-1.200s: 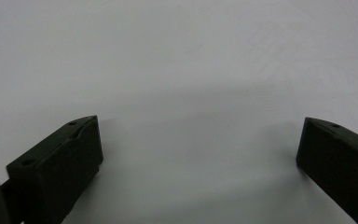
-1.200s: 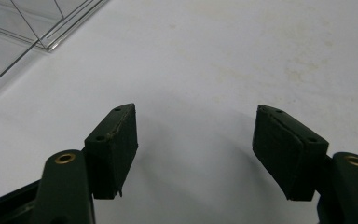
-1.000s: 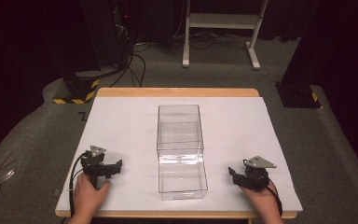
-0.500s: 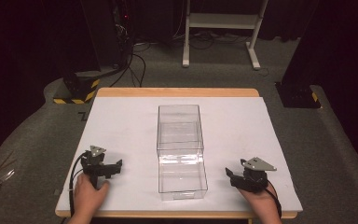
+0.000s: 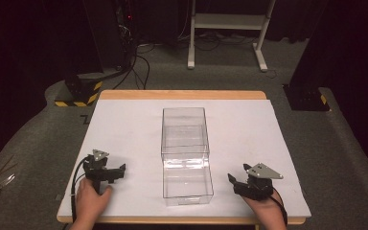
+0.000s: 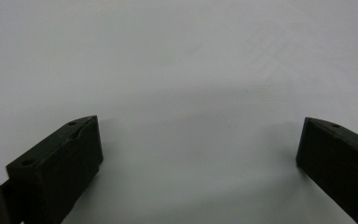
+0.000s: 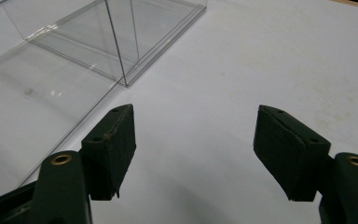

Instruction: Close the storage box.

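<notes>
A clear plastic box (image 5: pixel 184 132) stands in the middle of the white table top, with a lower clear section (image 5: pixel 188 184) reaching toward the front edge. My left gripper (image 5: pixel 120 171) rests left of it, held by a hand, jaws pointing right at the box. In the left gripper view that gripper (image 6: pixel 200 140) is open over bare white surface. My right gripper (image 5: pixel 232 182) sits right of the box's front section, pointing left at it. Its jaws (image 7: pixel 193 135) stand open with nothing between them, and the clear box (image 7: pixel 98 37) lies ahead at upper left.
The white sheet (image 5: pixel 249 129) covers a wooden table whose edge (image 5: pixel 182 94) shows at the back. Behind it are a white frame's legs (image 5: pixel 225 28), black stands with yellow-striped bases (image 5: pixel 79 91) and cables on grey carpet.
My right gripper has edged a little to the left, toward the box. The left gripper and the box have kept still.
</notes>
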Motion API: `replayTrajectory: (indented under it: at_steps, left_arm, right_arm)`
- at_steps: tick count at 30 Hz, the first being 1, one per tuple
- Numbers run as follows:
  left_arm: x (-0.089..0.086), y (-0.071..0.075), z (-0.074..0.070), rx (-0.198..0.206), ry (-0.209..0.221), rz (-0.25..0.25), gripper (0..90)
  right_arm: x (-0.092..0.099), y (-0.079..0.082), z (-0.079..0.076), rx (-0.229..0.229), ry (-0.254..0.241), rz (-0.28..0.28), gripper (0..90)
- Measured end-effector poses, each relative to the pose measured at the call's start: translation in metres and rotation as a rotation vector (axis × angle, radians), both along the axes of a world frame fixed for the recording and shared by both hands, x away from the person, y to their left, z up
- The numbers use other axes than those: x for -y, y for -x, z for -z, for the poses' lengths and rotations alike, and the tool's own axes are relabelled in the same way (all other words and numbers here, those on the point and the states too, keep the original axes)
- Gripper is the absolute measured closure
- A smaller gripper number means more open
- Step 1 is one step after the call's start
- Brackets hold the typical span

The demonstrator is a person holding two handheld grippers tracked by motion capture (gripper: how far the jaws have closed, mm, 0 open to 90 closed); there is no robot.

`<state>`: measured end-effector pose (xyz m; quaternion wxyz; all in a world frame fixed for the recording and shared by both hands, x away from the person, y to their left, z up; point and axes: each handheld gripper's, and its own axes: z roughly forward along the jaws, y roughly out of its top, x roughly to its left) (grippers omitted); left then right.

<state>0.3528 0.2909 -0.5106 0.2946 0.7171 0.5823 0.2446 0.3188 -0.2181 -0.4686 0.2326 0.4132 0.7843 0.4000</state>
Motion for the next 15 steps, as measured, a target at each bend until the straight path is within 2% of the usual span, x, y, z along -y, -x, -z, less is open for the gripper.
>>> replayTrajectory:
  at_steps: [6, 15]
  left_arm:
    - [0.0, 0.0, 0.0, 0.001, 0.0, 0.0, 0.6]
    - [0.0, 0.0, 0.0, 0.0, 0.0, 0.0, 0.6]
  right_arm:
    - [-0.004, 0.004, -0.002, 0.0, -0.007, -0.016, 29.3]
    - [-0.011, 0.01, -0.008, 0.024, -0.014, -0.05, 29.3]
